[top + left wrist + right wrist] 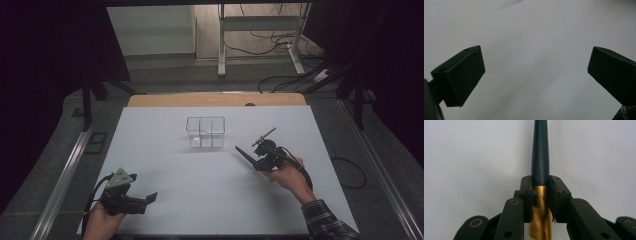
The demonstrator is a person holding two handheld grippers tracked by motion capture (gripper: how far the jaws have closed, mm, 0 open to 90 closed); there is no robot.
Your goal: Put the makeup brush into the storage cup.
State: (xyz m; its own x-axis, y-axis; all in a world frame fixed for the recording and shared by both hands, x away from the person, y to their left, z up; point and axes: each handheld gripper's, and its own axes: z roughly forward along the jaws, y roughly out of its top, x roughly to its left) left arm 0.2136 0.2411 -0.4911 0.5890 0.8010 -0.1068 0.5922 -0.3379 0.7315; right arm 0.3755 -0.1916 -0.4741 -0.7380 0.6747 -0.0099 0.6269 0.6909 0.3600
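High view. A white table (165, 150) carries a clear box (205, 132) with inner dividers, standing around the middle, somewhat toward the far edge. The right gripper (251, 156) is over the right half of the table, just beside the box on its near-right side, with a slim dark brush (244, 154) poking out toward the table's middle. The left gripper (150, 198) sits low at the near left corner, well apart from the box, jaws apart and empty.

Left gripper view. The two black jaws stand wide apart with bare table between them; they hold nothing. A scrap of checked sleeve (626, 113) shows at the bottom right.

Right gripper view. The jaws are closed on the brush (540, 157), clamping where the dark tapered handle meets a shiny gold collar (540, 212). The handle runs straight out ahead, narrowing toward its end. The bristle end is not visible here.

Judgement on handling: the brush looks light and stiff, so a modest squeeze should hold it. The handle is round, smooth and tapered, so it could roll or slide in flat jaws. The present hold at the thick end by the collar seems the safest spot. The box looks thin-walled and light, and probably tips easily if nudged by the handle.
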